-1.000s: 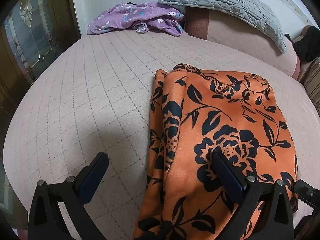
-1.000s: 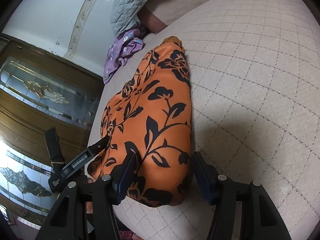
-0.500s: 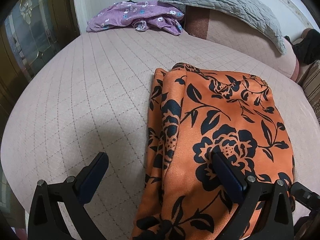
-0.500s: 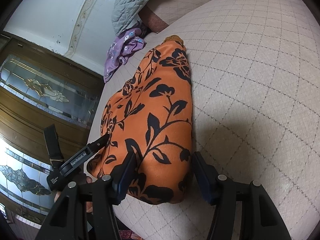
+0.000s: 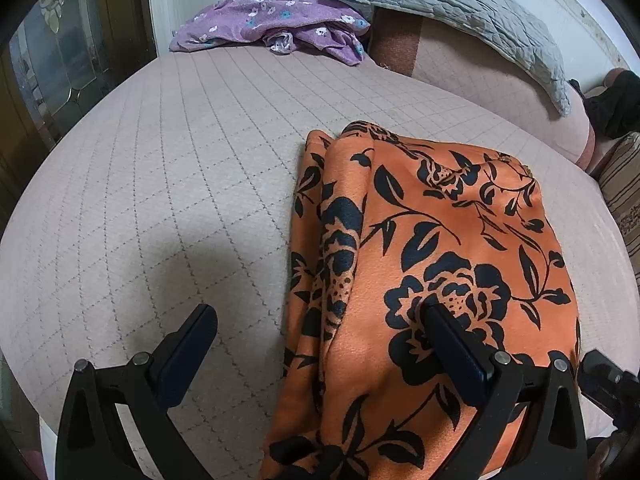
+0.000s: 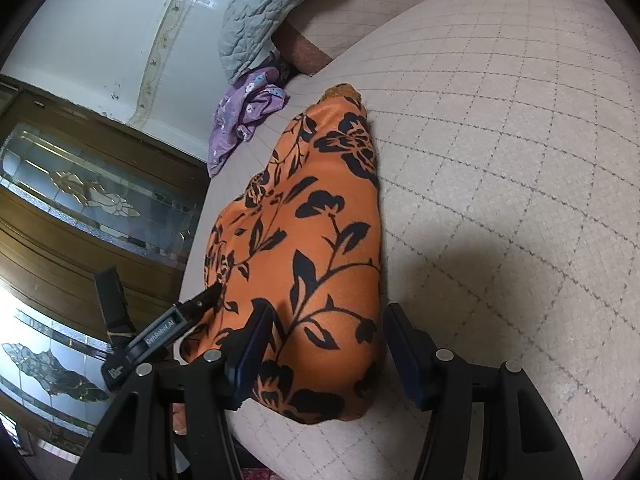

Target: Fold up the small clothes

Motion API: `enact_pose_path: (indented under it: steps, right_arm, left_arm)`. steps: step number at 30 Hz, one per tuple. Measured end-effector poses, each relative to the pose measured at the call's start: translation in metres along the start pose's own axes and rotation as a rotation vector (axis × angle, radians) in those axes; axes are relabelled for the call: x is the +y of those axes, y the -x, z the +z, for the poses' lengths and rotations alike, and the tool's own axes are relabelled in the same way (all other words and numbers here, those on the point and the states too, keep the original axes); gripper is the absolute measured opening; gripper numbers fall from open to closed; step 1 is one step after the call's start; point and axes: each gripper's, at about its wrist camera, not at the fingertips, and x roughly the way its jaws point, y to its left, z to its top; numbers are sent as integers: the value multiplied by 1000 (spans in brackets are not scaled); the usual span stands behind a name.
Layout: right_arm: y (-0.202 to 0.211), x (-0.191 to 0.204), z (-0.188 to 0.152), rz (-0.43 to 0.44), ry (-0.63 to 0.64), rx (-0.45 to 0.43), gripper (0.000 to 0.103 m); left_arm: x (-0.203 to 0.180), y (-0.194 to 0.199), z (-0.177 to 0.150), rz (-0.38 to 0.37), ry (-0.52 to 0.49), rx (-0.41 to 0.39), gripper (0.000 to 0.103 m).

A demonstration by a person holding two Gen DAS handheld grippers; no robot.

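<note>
An orange garment with black flowers [image 5: 436,256] lies folded on the pale quilted bed [image 5: 180,184]; it also shows in the right wrist view [image 6: 312,248]. My left gripper [image 5: 320,320] is open over the garment's near left edge, its right finger [image 5: 452,344] resting on the cloth and its left finger [image 5: 188,344] over bare bed. My right gripper [image 6: 328,336] is open, its jaws standing either side of the garment's near right corner. The left gripper [image 6: 160,332] shows at the left in the right wrist view.
A purple flowered garment [image 5: 272,28] lies crumpled at the far edge of the bed, also in the right wrist view [image 6: 244,116]. A grey quilted pillow [image 5: 452,4] leans on the headboard. A wooden glass-panelled wardrobe [image 6: 80,200] stands beside the bed.
Both grippers have drawn back slightly toward the near edge of the bed; the garment lies as before. Both stay open.
</note>
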Motion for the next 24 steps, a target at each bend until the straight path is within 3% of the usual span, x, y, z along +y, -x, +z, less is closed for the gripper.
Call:
enact_pose_path:
  steps: [6,18,20,24]
  right_arm:
    - [-9,-5,18,60,-54,8,66]
    - [-50,0,35,37,-33,53,74]
    - [-55,2,37,34,-21,52,75]
    - [-63,4,42,35,-9,46,76]
  left_arm:
    - [3,-6,2,-29,21,17,103]
    - [7,-19,7,-118,88,70,103]
    - [7,-21,7,-150,99,81,103]
    - [3,-28,7,-295,119,128,103]
